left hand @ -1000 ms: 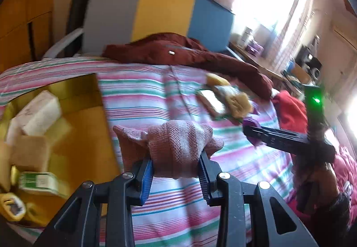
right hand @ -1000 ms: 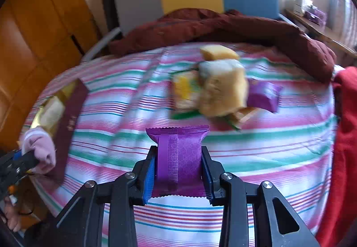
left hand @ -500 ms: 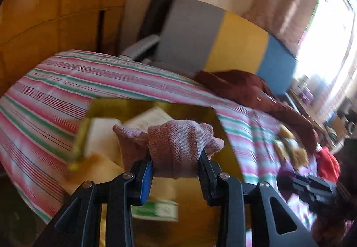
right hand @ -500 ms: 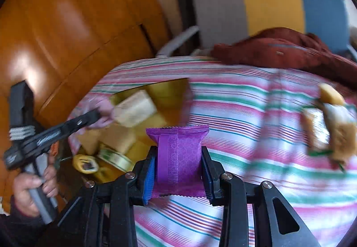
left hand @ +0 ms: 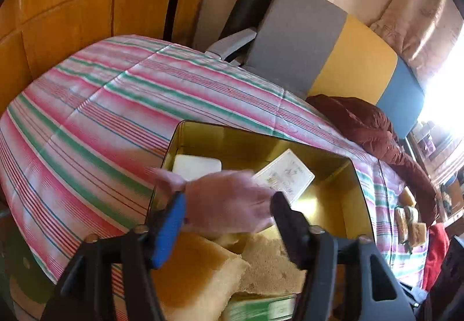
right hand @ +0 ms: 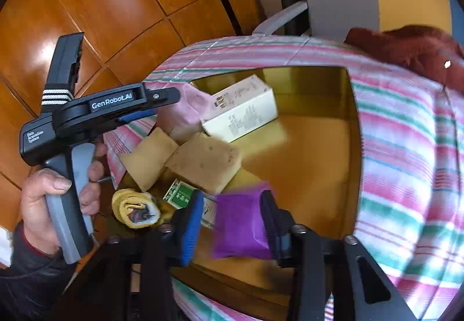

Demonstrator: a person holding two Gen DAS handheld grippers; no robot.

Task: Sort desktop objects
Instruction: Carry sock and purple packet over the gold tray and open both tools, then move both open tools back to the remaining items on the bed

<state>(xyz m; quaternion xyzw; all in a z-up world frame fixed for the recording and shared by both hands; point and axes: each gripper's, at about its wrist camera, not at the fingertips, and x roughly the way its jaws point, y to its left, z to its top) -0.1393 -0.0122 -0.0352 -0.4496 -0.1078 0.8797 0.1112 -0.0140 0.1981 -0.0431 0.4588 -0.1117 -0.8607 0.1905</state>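
A gold tin box (left hand: 359, 176) (right hand: 352, 106) lies open on the striped tablecloth. My left gripper (left hand: 227, 202) (right hand: 162, 106) stands open over the box, and a pink knitted sock (left hand: 226, 205) (right hand: 191, 106) sits blurred between its spread fingers. My right gripper (right hand: 232, 219) stands open above the box's near side, and a purple snack packet (right hand: 240, 225) is blurred between its fingers, touching only the right one. Inside the box lie a white carton (right hand: 240, 112) (left hand: 285, 176), tan sponges (right hand: 203, 161) (left hand: 200, 268), a green packet (right hand: 179, 195) and a yellow sock (right hand: 136, 208).
A pile of sponges and packets (left hand: 409, 222) lies on the cloth at the far right. A dark red garment (left hand: 374, 124) (right hand: 411, 48) lies by the colour-block chair (left hand: 333, 60). Wooden panels (right hand: 116, 2) stand to the left.
Both grippers swung left from the pile to over the gold box. Both jaws have spread, letting go of the pink sock and the purple packet.
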